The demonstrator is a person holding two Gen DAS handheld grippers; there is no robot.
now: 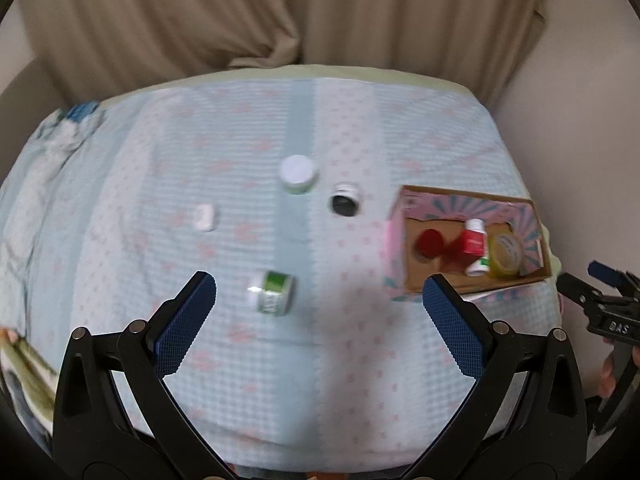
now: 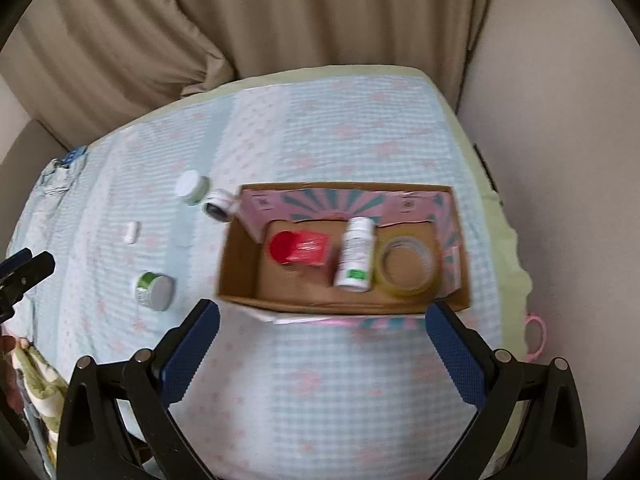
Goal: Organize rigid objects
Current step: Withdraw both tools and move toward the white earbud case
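Beige curtains behind a bed with a checkered sheet. Left gripper (image 1: 318,294) has jaws spread, empty, and the green jar (image 1: 273,293) lies tipped just ahead, slightly left of center. Right gripper (image 2: 322,322), also spread, faces the box (image 2: 240,264) holding three items.

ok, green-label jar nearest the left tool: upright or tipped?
Tipped. The green-label jar lies on its side on the bedsheet; the right wrist view shows its round end face sideways.
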